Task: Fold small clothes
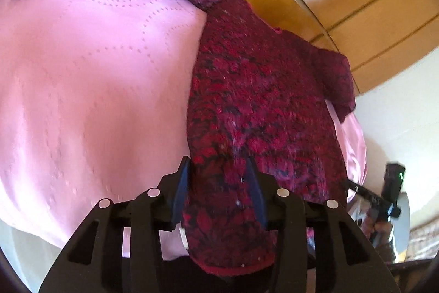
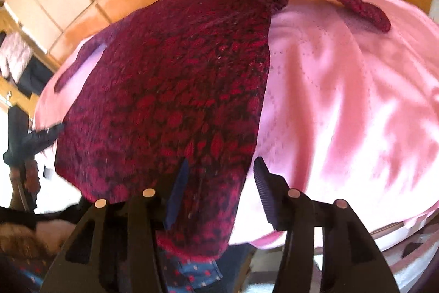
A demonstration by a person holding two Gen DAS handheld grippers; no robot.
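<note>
The dark red and black knitted sweater (image 1: 247, 89) lies flat on the pink quilted cover (image 1: 90, 78), one sleeve reaching toward 11 o'clock. The left hand-held gripper (image 1: 219, 191) and right hand-held gripper (image 2: 219, 197) straddle its 6 o'clock hem. Both stand apart, pads off the knit, likely so the sweater rests spread for folding.

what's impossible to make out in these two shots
- Left wrist view: sweater hem drapes over the left claw, hiding whether the pads pinch it.
- Right wrist view: the right claw has one pad against the knit, the other bare; any grip is unclear.
- Both views: motion blur smears the pink cloth.
- Right wrist view: the sweater's far sleeve is partly hidden behind its body.
</note>
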